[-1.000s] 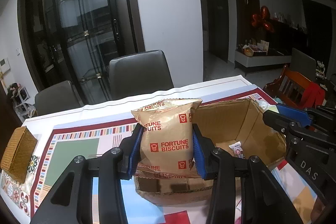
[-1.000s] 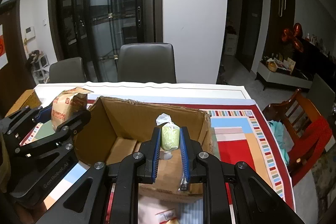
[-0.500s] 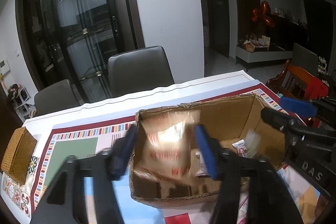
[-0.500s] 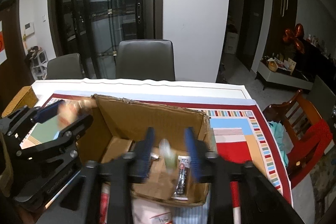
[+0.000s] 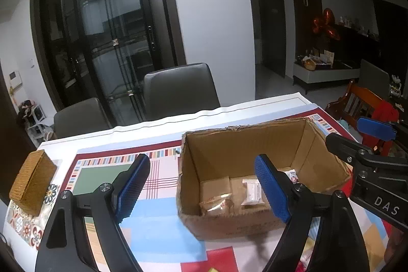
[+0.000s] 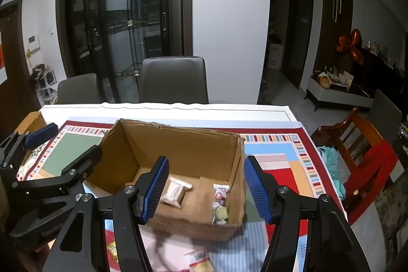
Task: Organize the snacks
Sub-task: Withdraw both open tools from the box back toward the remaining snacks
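The open brown cardboard box [image 6: 178,144] sits at the centre of the right wrist view, on a colourful patterned tablecloth [image 6: 280,162]. On its floor lie a white wrapped snack [image 6: 176,191], a narrow clear packet with a red-and-white label and a pale green sweet [image 6: 220,204] at its near right corner, and, in the left wrist view, a tan biscuit pouch [image 5: 216,203] at the lower middle of the frame. Its print cannot be read here.

So part of the sorting looks done: several snacks are in the box. At the bottom edge of the right wrist view, more small packets [image 6: 200,259] lie on the cloth outside it, so some collecting seems to remain.

The left gripper [image 5: 201,185] has its blue-padded jaws opening wide, nothing between them. The right gripper [image 6: 206,190] is also opening, empty, above the box's near wall.

Legible writing: "DAS" on the black gripper body at the right edge of the left wrist view. A woven tan basket [image 5: 33,182] sits at the left edge.
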A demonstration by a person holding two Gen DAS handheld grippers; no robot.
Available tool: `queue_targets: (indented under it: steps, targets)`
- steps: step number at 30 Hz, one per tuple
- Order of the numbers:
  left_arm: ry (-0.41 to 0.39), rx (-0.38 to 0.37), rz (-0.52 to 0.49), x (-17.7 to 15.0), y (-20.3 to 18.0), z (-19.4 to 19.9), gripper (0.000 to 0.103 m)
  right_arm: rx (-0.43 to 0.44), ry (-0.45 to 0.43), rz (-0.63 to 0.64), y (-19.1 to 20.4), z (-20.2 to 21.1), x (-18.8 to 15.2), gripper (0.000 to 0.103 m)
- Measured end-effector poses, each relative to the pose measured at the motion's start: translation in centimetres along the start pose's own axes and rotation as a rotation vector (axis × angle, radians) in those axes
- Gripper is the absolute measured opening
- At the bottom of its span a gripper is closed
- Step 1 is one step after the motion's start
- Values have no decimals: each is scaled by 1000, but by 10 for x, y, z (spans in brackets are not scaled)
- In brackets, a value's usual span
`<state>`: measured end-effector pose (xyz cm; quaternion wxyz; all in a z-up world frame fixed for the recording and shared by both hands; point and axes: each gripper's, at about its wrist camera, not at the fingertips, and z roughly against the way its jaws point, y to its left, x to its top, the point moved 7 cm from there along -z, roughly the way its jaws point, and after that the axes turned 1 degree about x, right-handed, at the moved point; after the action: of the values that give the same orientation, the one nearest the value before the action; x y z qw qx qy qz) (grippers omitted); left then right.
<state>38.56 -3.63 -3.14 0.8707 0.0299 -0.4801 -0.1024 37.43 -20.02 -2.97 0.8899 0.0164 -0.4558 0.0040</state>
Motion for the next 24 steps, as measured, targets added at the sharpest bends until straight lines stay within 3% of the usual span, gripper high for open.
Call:
queue_targets:
  steps: [24]
  targets:
    - [-20,22,-5,-42,-6,99,84,-29,-29,-24,0,88,-47,62]
